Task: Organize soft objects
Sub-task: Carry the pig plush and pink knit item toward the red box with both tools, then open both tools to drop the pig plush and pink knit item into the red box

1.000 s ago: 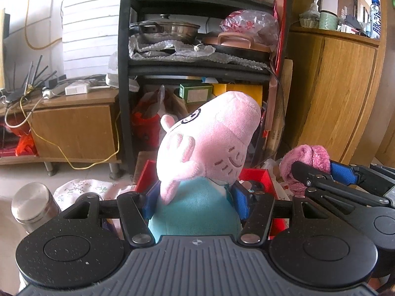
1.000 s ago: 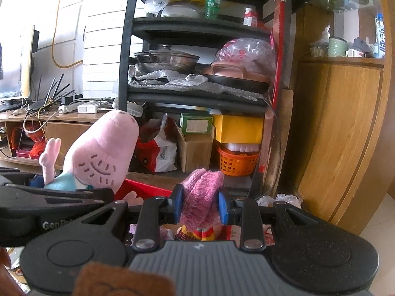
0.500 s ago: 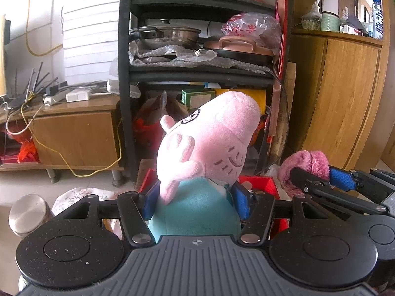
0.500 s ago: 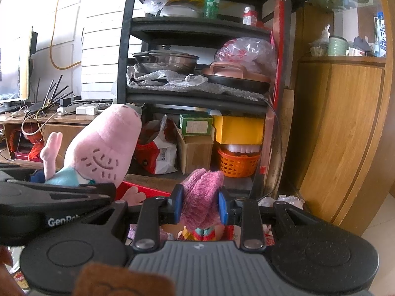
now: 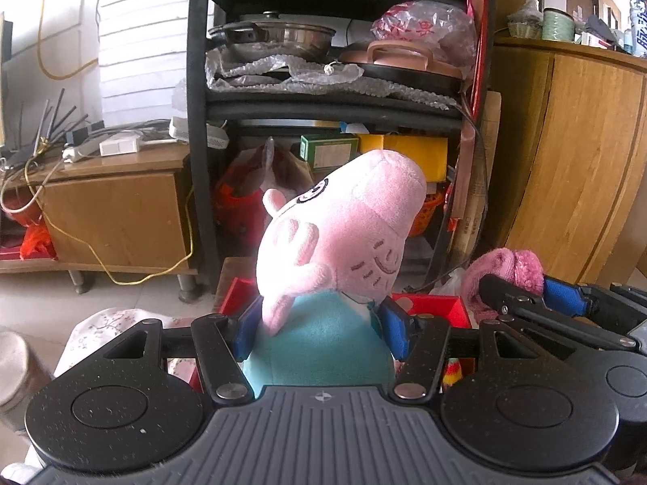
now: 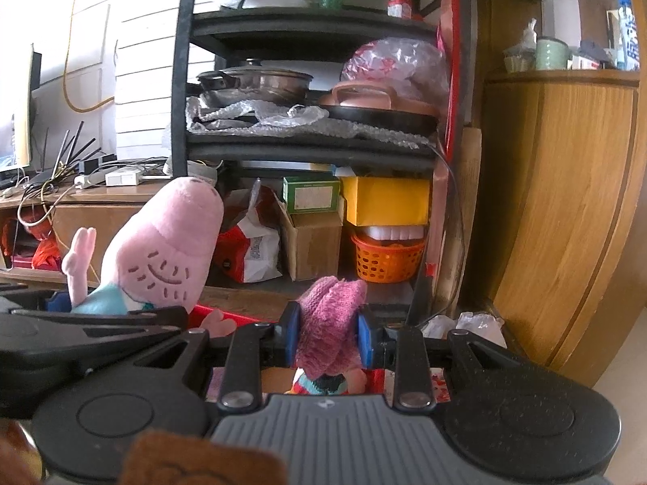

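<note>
Plush pig (image 5: 339,250) sat clamped in the left tongs (image 5: 321,329) and a knitted doll (image 6: 329,319) in the right tongs (image 6: 328,337), above a red box (image 5: 438,305), where either loosely pinched toy might slip.

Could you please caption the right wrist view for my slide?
Right gripper clamps a pink knitted toy before a cluttered shelf; left gripper holds a pig plush.

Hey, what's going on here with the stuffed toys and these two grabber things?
A person is sorting soft toys with a handheld gripper in each hand. The left gripper is clamped on the teal body of a pink pig plush, held upright. The right gripper is shut on a small doll by its pink knitted hat. Both toys are carried side by side above a red box, in front of a cluttered black shelf. Neither has been set down yet.
</note>
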{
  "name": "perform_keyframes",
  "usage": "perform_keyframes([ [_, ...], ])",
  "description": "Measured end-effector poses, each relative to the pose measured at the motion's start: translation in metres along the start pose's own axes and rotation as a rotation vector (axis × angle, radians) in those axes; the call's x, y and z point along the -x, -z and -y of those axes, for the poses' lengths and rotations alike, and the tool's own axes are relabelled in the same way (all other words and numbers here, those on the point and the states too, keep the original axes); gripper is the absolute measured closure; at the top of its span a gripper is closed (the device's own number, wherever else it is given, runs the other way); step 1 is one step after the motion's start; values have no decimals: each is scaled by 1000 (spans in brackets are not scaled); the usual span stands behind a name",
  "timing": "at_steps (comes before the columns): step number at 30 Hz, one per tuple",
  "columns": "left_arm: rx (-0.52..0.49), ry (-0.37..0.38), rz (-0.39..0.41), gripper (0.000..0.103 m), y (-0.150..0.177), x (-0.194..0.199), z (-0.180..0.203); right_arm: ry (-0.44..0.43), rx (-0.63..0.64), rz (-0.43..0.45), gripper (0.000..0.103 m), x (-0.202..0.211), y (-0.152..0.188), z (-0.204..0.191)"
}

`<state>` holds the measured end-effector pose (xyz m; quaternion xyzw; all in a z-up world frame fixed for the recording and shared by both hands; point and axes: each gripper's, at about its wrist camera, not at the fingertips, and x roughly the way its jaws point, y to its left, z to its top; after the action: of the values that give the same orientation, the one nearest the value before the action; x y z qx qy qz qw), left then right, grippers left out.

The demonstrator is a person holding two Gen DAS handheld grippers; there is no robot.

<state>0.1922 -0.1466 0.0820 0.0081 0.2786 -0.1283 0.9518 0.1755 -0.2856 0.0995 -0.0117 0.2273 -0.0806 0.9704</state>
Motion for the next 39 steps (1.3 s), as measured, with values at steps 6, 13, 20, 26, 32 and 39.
perform_keyframes([
  [6,1,3,-25,42,-1,-24,0,17,-32,-28,98,-28,4,9],
  [13,-1,1,-49,41,1,-46,-9,14,-96,-96,98,-68,14,21],
  [20,42,24,-18,30,-9,-51,-20,-22,-107,-131,90,-89,25,23],
  [26,3,-3,-43,31,-3,-50,-17,9,-95,-134,62,-87,25,23],
  [32,-32,19,-106,28,-3,-26,-14,-11,-163,-166,52,-64,16,39],
  [39,-92,72,-172,24,20,5,1,-54,-256,-213,52,-19,11,63],
])
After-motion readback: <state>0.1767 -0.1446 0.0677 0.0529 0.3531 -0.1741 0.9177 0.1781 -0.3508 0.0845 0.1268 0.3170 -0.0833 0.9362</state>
